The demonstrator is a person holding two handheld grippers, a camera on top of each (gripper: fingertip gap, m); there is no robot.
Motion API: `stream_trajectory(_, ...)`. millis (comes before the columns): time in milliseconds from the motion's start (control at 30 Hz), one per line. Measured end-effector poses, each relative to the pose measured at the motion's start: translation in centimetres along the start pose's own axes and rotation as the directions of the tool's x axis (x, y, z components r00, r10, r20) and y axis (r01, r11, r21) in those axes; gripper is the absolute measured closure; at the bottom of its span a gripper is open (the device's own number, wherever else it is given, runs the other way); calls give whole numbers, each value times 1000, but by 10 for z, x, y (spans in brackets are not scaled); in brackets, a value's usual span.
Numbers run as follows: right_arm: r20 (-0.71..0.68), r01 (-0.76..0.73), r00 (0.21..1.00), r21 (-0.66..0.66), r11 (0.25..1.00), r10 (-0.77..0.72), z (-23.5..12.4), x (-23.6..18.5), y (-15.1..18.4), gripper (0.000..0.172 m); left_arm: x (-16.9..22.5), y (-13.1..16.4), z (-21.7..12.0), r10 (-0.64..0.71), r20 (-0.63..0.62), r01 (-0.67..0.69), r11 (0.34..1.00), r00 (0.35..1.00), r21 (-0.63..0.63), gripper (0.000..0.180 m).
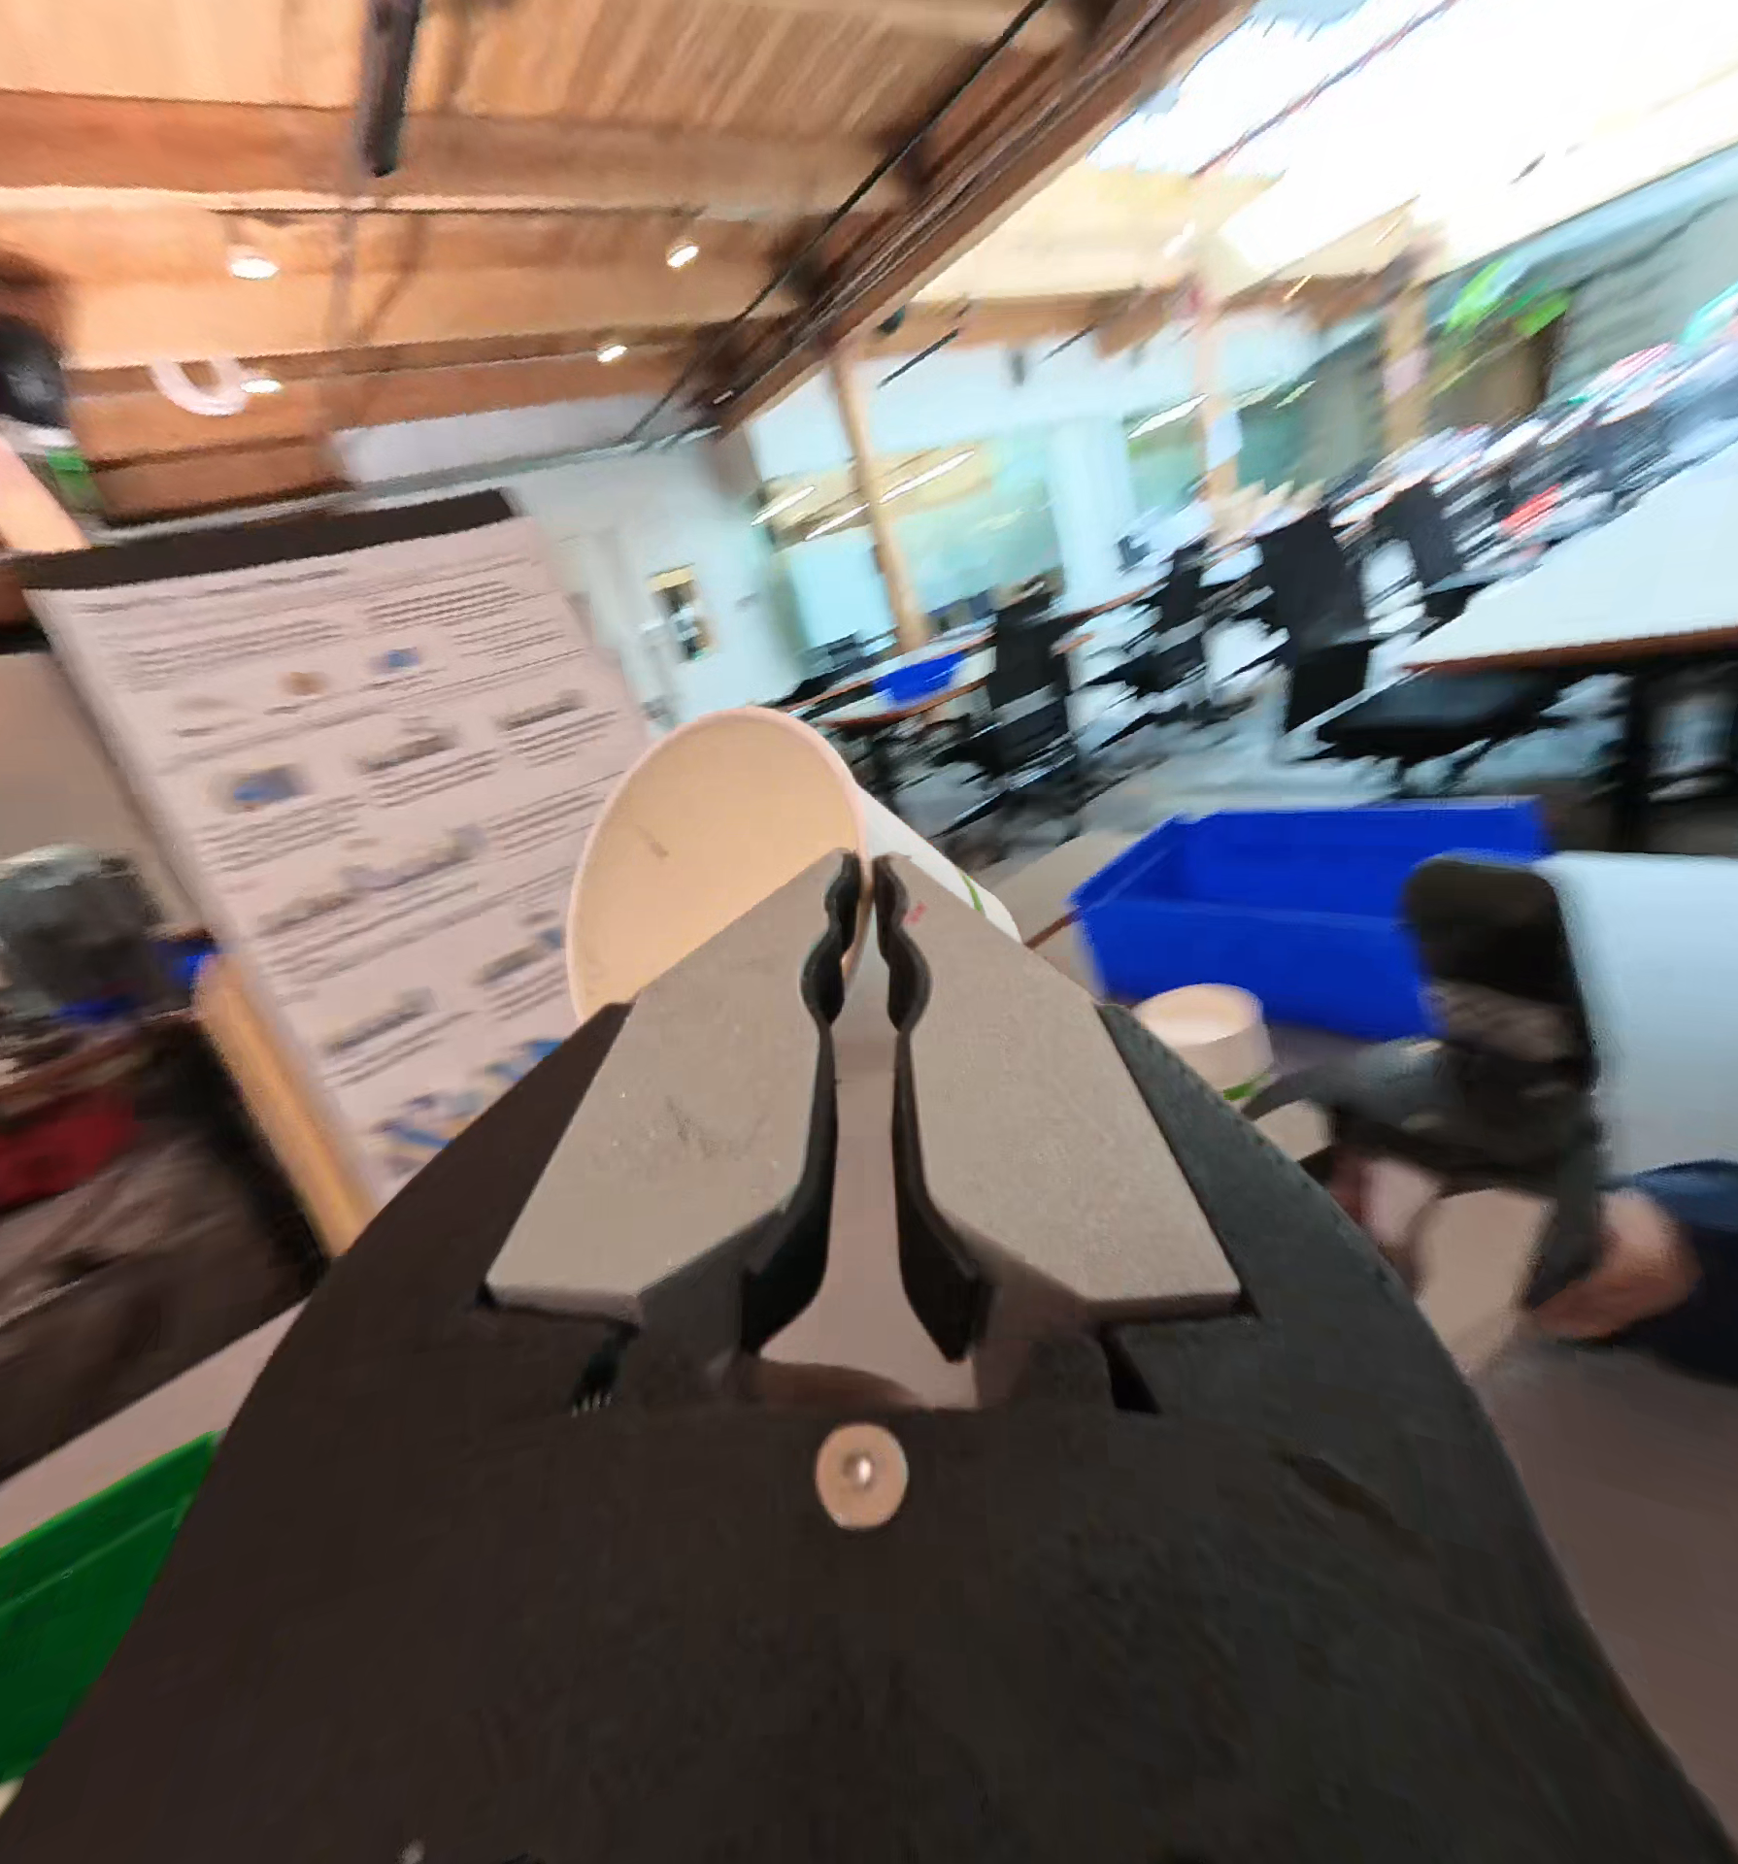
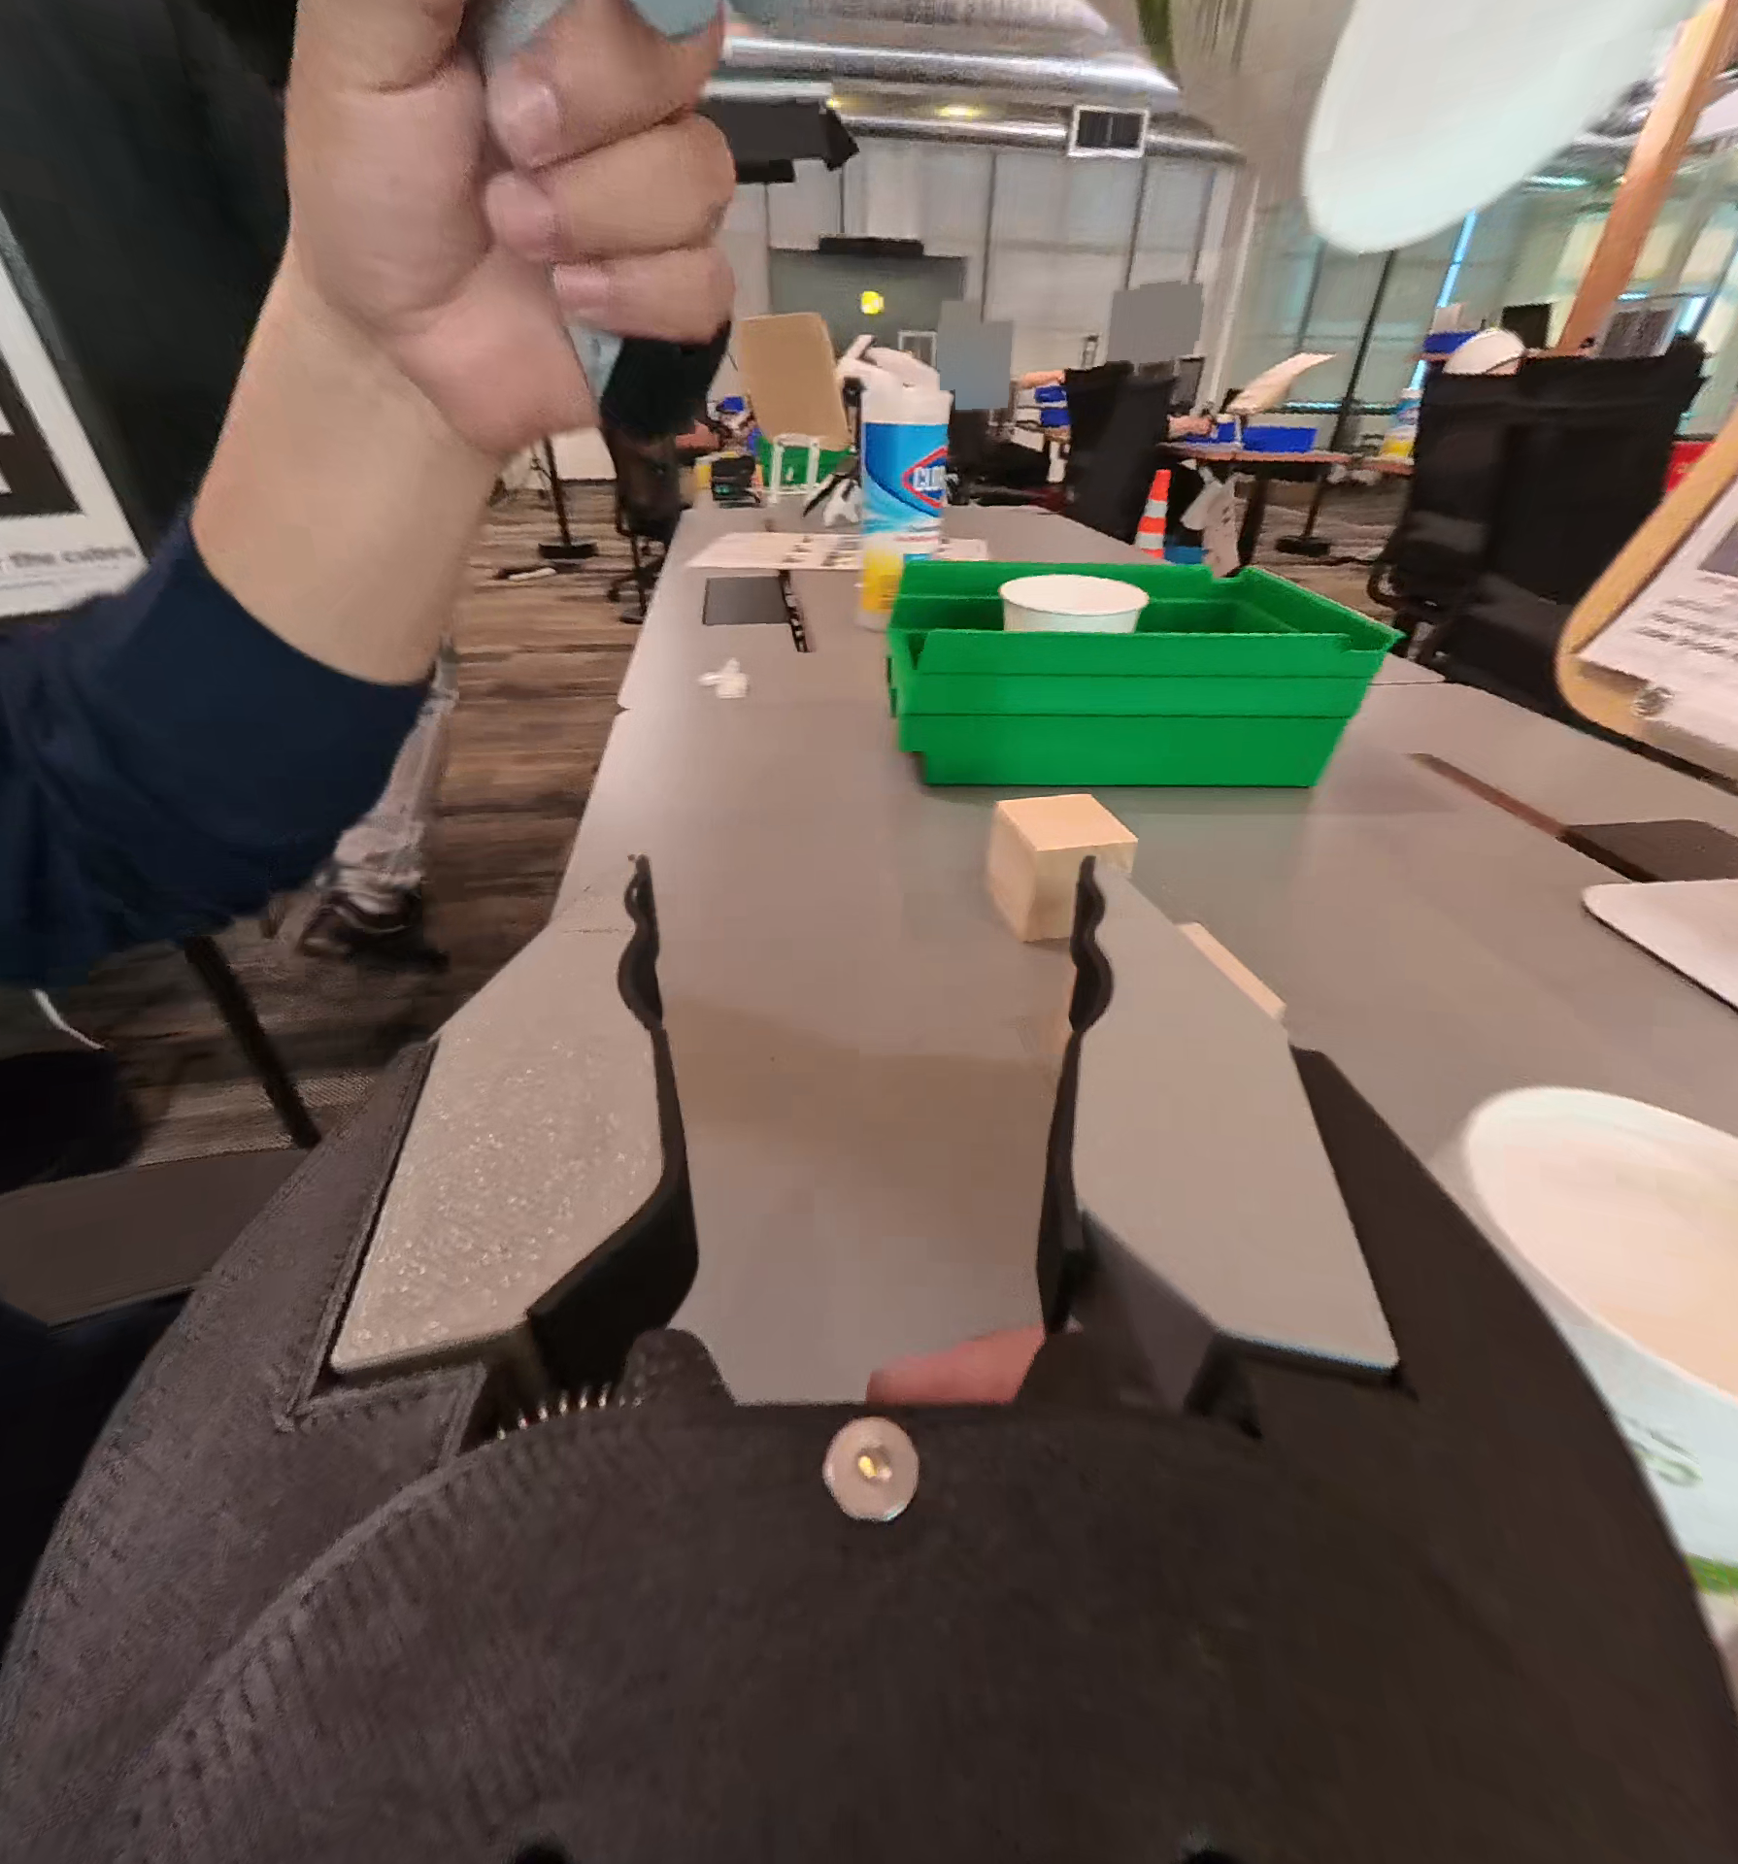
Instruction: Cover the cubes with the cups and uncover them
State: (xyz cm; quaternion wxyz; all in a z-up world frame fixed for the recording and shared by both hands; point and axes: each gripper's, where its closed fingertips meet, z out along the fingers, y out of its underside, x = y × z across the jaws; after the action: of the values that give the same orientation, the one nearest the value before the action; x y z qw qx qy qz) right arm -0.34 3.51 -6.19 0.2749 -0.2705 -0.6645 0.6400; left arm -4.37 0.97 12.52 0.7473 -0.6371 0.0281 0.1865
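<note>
A: Status of the left gripper point(image 1: 867, 876)?

B: Its two grey fingers with black pads are pinched on the rim wall of a white paper cup point(image 1: 714, 847), one pad inside the mouth, one outside. The cup is held in the air, tipped on its side, mouth toward the camera. Its outer wall carries a green printed mark, too blurred to read.

A: And the right gripper point(image 2: 865, 908)?

B: Spread wide above the grey table point(image 2: 804, 807), with only table surface between the pads.

A: Location of the cubes?

B: One pale wooden cube point(image 2: 1047, 857) stands uncovered on the table just beyond the right fingertip, which overlaps its near corner. A second pale wooden block point(image 2: 1233, 973) shows only as an edge behind that finger.

A: Other cups?

B: A second white paper cup point(image 2: 1652, 1311) stands mouth-up at the lower right, close beside the gripper body. A third point(image 2: 1074, 603) sits in the stacked green plastic trays point(image 2: 1127, 706) farther along the table.

A: Anything labelled?

B: A blue-and-white wipes canister point(image 2: 903, 484) with a branded label stands behind the trays. A printed poster board point(image 1: 361, 807) is motion-blurred and unreadable. A blue plastic bin point(image 1: 1299, 908) is on the table to the right.

A: Obstructions?

B: The person's left hand point(image 2: 461, 232) and dark blue sleeve point(image 2: 139, 756) fill the upper left of the right wrist view.
</note>
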Motion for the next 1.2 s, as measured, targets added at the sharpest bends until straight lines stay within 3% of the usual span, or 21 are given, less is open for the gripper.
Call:
stream_trajectory(133,17,-30,999,59,998,29,1,-5,-7,89,63,2,6,-196,-217,223,969,956,109,179)
stream_trajectory(233,25,-84,996,157,984,81,-9,0,-23,85,84,15,11,-272,-264,311,943,925,120,179)
stream_trajectory(467,16,-228,970,402,887,242,-50,32,-65,80,93,74,16,-388,-245,398,917,889,-9,179)
stream_trajectory(600,21,-275,955,437,856,296,-59,42,-70,79,123,101,14,-473,-344,458,880,811,-129,179)
stream_trajectory(733,60,-297,951,434,851,302,-60,39,-71,76,151,140,17,-473,-370,405,880,799,-249,178)
stream_trajectory(900,60,-317,946,384,867,319,-54,41,-63,78,158,153,17,-419,-386,328,902,822,-281,178)
stream_trajectory(967,67,-314,948,376,872,312,-54,40,-62,89,162,162,16,-382,-400,269,912,833,-311,177)
stream_trajectory(1133,-29,-169,982,295,941,186,-45,32,-52,90,162,183,4,-360,-419,186,897,833,-401,178)
stream_trajectory(1200,-136,-80,983,263,962,119,-44,38,-48,90,143,194,-6,-339,-382,151,883,860,-445,166)
